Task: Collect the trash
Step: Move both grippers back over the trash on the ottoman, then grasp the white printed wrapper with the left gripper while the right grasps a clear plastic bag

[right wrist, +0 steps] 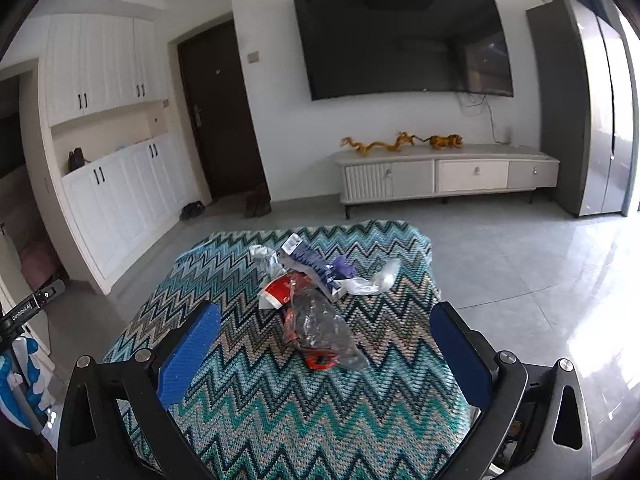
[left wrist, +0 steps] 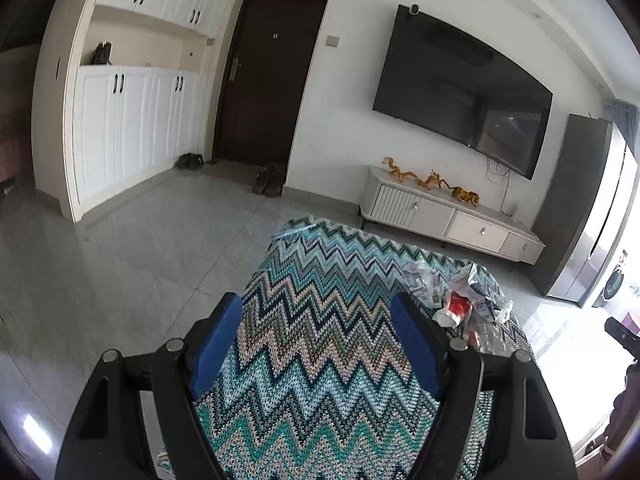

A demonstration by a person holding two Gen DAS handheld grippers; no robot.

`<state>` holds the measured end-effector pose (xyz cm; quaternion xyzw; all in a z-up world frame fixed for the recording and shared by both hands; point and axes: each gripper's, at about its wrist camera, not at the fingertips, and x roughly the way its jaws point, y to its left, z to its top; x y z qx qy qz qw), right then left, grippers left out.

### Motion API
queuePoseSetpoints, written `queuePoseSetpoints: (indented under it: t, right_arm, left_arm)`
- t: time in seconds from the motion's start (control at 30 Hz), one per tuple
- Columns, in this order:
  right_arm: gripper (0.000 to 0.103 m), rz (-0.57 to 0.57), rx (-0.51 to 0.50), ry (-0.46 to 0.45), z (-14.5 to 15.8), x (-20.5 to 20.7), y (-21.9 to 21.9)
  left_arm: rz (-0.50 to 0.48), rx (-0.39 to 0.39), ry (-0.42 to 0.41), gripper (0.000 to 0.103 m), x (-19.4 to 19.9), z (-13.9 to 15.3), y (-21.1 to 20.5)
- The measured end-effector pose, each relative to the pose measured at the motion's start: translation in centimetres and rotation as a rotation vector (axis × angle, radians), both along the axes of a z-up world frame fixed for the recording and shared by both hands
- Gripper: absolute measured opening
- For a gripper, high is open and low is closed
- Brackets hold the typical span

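Both the left gripper (left wrist: 316,344) and the right gripper (right wrist: 326,356) are wide open and hold nothing, above the zigzag cloth (right wrist: 280,400) near the trash pile (right wrist: 316,292).

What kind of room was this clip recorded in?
Most likely a home living room by the entrance. A large wall-mounted television hangs over a low media cabinet, a dark entry door has shoes beside it, and the trash pile sits on a zigzag-patterned cloth.

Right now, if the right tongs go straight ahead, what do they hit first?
Probably the crushed bottle, nearest piece of the trash pile on the zigzag cloth. The open right tongs hold nothing; depth is unclear.
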<state>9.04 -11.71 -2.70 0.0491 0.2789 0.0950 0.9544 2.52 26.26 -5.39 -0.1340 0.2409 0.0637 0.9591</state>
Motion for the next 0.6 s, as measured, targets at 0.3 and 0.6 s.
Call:
queuePoseSetpoints:
  t: [0.3,0.6]
  right_arm:
    - [0.103,0.033,0.001,0.056,-2.9,5.1,0.3]
    - [0.102,-0.041,0.040,0.149,-7.3,12.4,-3.2]
  left_arm:
    - [-0.048,-0.036,0.089,0.076,5.2,-3.1,-0.8]
    - [-0.144,-0.096,0.195,0.076,13.5,-6.4,-4.7]
